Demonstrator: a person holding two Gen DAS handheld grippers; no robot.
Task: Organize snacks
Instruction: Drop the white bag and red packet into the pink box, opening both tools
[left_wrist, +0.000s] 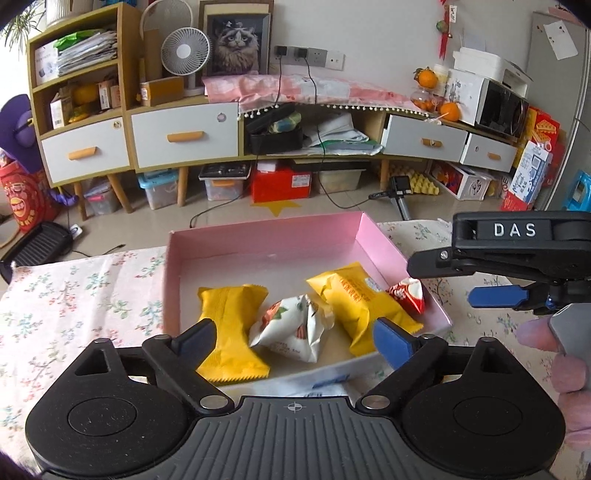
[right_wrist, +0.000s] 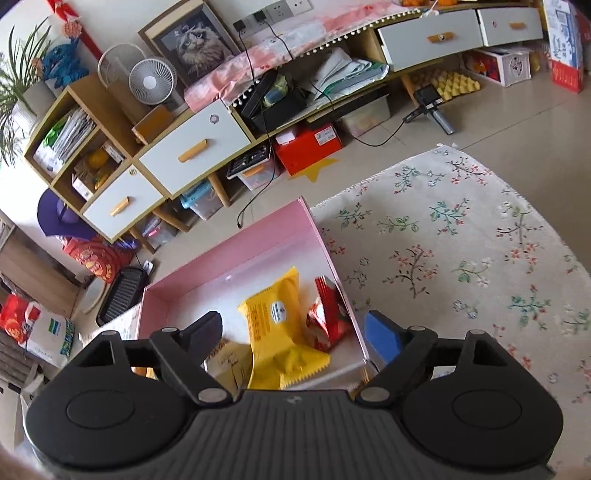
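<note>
**Both claws open over the pink box, four snacks inside**

I have the left gripper (left_wrist: 293, 341) over the near edge of the pink box (left_wrist: 258, 236). Its jaws are spread wide and hold nothing; the packets lie below and between them, untouched by the pads as far as I can tell. The right gripper (right_wrist: 291, 334) is also wide open and empty, hanging over the box's right corner, one finger (right_wrist: 382, 338) outside the wall. In the left view it shows from the side at the right edge, with the person's fingers (left_wrist: 569, 369) below it.

The box sits on the floral cloth (left_wrist: 74, 295), which is bare of snacks in both views. My guess: the packets are in the box because that is the sorting goal, and the open jaws fit a release.

Contents, left to right in the left view:
- yellow packet (left_wrist: 231, 332): flat, long axis running near to far, leaning slightly left at the far end, near end over the box's front edge.
- white packet (left_wrist: 295, 328): crumpled, puffed, no clear axis; touches both yellow ones.
- second yellow packet (left_wrist: 354, 302): flat, long axis diagonal, far end toward the left, near end toward the right corner.
- red packet (left_wrist: 408, 295): small, propped against the right wall, tilted up.

The back half of the box is empty. No packet looks aligned with another; I judge the job mostly done, just untidy.
</note>
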